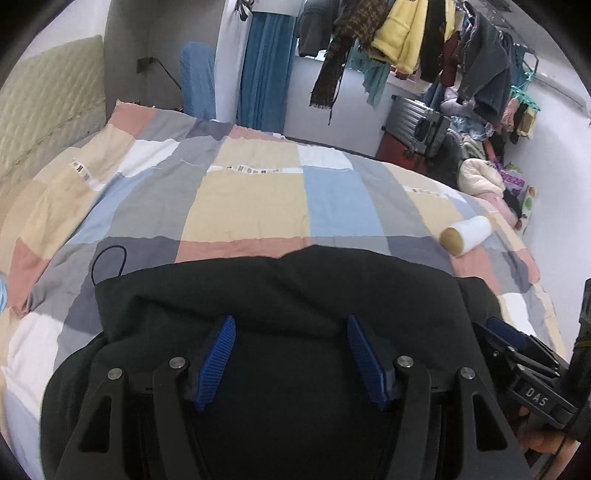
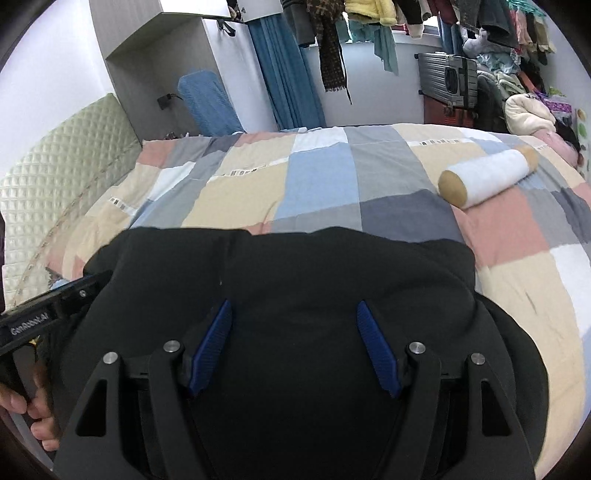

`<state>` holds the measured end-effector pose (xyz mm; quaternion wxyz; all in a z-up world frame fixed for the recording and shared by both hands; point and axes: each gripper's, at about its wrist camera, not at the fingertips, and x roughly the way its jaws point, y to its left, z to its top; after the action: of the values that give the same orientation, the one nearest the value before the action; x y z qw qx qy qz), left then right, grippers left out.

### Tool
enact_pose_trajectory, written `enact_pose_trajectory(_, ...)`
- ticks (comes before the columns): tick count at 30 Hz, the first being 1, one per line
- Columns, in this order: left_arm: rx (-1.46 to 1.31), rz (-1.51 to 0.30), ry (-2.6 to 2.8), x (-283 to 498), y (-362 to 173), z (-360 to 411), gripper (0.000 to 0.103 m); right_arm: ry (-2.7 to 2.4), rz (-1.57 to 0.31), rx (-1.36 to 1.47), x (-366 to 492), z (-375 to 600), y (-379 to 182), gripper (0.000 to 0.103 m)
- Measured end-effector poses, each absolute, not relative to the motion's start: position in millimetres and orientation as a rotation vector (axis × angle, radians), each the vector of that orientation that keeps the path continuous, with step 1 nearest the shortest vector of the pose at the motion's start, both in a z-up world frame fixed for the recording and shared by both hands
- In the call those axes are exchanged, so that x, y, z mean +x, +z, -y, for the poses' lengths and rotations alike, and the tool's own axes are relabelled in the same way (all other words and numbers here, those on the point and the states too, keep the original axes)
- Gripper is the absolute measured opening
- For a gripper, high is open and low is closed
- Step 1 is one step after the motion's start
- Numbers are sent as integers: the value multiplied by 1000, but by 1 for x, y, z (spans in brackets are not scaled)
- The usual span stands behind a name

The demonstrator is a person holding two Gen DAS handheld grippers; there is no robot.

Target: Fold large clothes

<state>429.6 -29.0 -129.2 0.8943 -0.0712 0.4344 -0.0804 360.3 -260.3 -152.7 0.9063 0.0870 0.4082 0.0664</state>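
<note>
A large black garment (image 1: pixel 280 291) lies on the checked bedspread (image 1: pixel 251 199) at the near edge of the bed; it also shows in the right wrist view (image 2: pixel 295 269). A thin dark cord loop (image 1: pixel 109 260) sticks out at its far left corner. My left gripper (image 1: pixel 291 328) is open, its blue pads (image 1: pixel 218 354) spread just above the cloth and holding nothing. My right gripper (image 2: pixel 293 314) is open too, over the garment's right part. Each gripper shows at the edge of the other's view: the right one (image 1: pixel 517 347) and the left one (image 2: pixel 70 295).
A white bolster with tan ends (image 2: pixel 487 177) lies on the bed at the right. A quilted headboard (image 2: pixel 66 170) stands at the left. Hanging clothes (image 1: pixel 406 33), a grey suitcase (image 1: pixel 417 125) and piled clothes (image 1: pixel 484 177) fill the far right.
</note>
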Motion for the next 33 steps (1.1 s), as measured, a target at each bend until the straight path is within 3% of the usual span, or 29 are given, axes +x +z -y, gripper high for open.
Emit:
enact_pose_trajectory(12, -130, -939, -112, 499, -169, 39, 64, 126, -937, 174, 442, 257, -192, 73)
enact_pose_trajectory(20, -66, -909, -80, 484, -178, 48, 64, 111, -905, 110, 434, 244, -198, 73)
enact_pose_trajectory(27, -68, -857, -106, 443, -155, 22, 64, 183, -862, 155, 413, 263, -177, 74)
enact_pose_trajectory(30, -86, -818, -81, 420, -140, 0, 64, 171, -829, 172, 396, 281, -165, 82)
enact_pose_trajectory(33, -68, -793, -31, 405, -136, -22, 64, 168, -831, 191, 381, 300, -164, 82)
